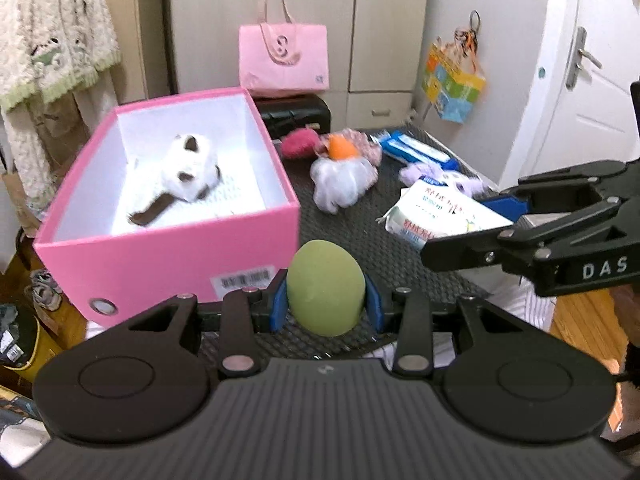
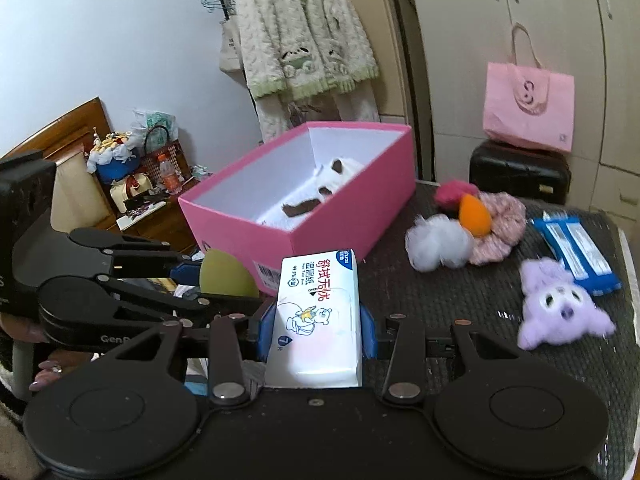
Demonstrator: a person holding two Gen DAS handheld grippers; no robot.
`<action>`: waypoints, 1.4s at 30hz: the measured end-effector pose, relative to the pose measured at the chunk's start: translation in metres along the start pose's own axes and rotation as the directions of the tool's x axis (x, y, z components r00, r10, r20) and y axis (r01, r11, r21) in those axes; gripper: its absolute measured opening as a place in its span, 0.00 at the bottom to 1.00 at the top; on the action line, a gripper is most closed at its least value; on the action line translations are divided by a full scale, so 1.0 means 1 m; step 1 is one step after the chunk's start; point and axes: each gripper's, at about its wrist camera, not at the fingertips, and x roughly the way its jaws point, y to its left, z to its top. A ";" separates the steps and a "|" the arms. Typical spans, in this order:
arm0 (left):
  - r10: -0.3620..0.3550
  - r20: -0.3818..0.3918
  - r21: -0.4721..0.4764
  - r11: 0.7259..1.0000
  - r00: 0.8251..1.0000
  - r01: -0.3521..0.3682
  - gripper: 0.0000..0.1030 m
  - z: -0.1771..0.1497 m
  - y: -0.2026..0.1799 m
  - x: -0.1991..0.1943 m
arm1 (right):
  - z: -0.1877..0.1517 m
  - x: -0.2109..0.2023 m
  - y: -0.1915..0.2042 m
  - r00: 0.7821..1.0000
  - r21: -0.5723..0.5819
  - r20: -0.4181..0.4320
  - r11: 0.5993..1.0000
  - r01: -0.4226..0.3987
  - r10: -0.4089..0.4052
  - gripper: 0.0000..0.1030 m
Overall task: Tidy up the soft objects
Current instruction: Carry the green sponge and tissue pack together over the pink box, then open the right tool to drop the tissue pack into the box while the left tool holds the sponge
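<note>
Right gripper [image 2: 318,330] clamps tissue pack [image 2: 316,316] beside pink box [image 2: 332,236].

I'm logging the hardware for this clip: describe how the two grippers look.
Both grippers, left gripper and right gripper, are matte black linkage frames with silver pivot bolts, two round discs on a ribbed base, and blue fingers. White lettering shows on the side: "DAS" on the right one, "Gen" on the left. No cables or sleeves show.

Matt green sponge [image 1: 326,288], fuzzy toys
</note>
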 end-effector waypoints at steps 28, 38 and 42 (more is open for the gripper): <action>0.222 -0.047 -0.036 0.974 0.974 -0.223 0.37 0.071 0.111 0.071 | 0.113 0.139 0.000 0.999 -0.092 -0.046 0.995 -0.026 0.022 0.45; 0.250 -0.142 -0.008 0.967 0.958 -0.254 0.40 0.068 0.126 0.097 | 0.117 0.185 0.006 0.991 -0.215 -0.134 0.976 -0.015 -0.014 0.47; 0.260 -0.158 0.006 0.965 0.952 -0.263 0.45 0.067 0.124 0.099 | 0.119 0.190 0.010 0.991 -0.238 -0.133 0.971 -0.009 -0.024 0.50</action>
